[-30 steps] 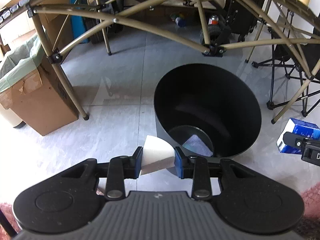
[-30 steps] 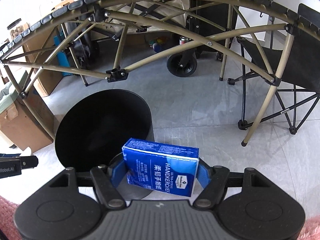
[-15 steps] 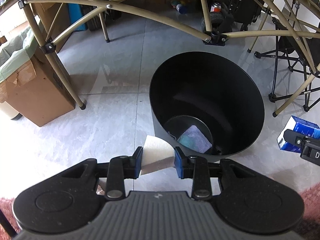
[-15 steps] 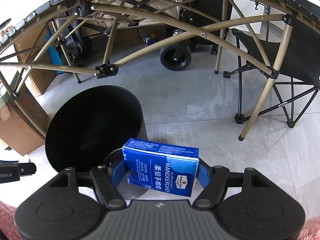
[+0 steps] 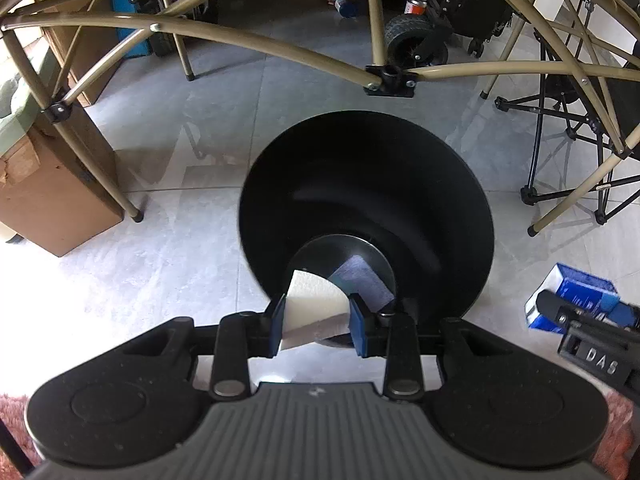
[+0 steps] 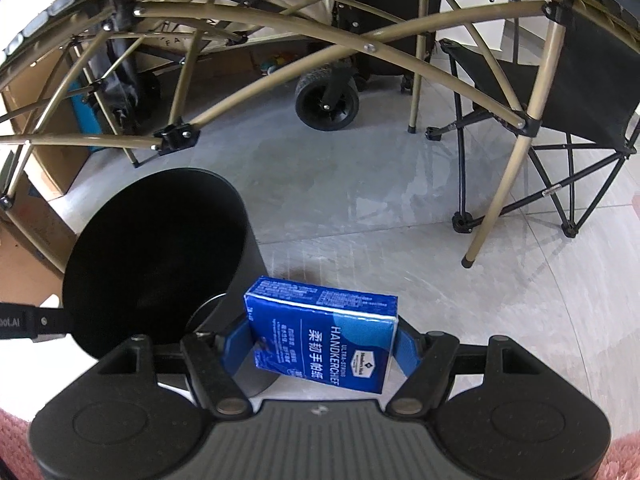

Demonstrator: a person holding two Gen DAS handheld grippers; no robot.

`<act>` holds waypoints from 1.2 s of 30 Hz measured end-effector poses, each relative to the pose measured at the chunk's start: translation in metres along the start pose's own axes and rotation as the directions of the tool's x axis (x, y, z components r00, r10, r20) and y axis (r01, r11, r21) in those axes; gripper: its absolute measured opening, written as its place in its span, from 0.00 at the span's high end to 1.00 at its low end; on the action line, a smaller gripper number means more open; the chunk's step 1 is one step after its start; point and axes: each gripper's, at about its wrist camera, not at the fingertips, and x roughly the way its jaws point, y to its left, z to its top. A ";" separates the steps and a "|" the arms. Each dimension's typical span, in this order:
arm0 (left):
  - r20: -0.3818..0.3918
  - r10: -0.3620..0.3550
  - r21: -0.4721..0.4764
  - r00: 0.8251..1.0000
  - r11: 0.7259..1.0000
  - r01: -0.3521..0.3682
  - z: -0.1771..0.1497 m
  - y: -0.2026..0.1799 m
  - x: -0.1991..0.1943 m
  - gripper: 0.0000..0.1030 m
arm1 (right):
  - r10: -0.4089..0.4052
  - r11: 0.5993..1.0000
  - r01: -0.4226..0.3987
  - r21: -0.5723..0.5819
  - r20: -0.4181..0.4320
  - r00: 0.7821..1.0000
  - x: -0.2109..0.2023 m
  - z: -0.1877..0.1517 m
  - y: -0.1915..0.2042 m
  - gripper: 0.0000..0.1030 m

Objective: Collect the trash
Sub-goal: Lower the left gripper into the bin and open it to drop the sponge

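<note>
My left gripper (image 5: 316, 326) is shut on a white wedge-shaped piece of foam (image 5: 314, 306) and holds it over the near rim of the black trash bin (image 5: 360, 184). A bluish-grey piece of trash (image 5: 362, 280) lies on the bin's bottom. My right gripper (image 6: 322, 346) is shut on a blue handkerchief box (image 6: 324, 344), just right of the bin (image 6: 152, 248) and above the floor. The right gripper and its box also show at the right edge of the left wrist view (image 5: 576, 300).
Tan folding table legs (image 5: 248, 44) arch over the bin. A cardboard box (image 5: 48, 184) stands to the left. A black folding chair (image 6: 560, 92) stands to the right. A wheeled cart (image 6: 326, 100) stands behind. The floor is grey tile, with pink rug at the near edge.
My left gripper has moved forward with the foam, from beside the bin's near wall to over its opening. My right gripper has shifted slightly right, still holding the box.
</note>
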 end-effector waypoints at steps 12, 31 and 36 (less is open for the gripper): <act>-0.030 -0.024 -0.054 0.999 0.998 0.022 0.031 -0.022 0.019 0.68 | -0.017 0.999 0.018 0.040 -0.022 1.000 0.011 0.002 -0.014 0.32; -0.087 -0.063 -0.067 0.994 0.996 0.057 0.054 -0.059 0.044 0.68 | -0.082 0.991 0.086 0.103 -0.051 0.995 0.028 0.009 -0.032 0.32; -0.099 -0.059 -0.076 0.993 0.996 0.052 0.056 -0.059 0.049 0.68 | -0.090 0.989 0.096 0.109 -0.065 0.994 0.032 0.009 -0.036 0.32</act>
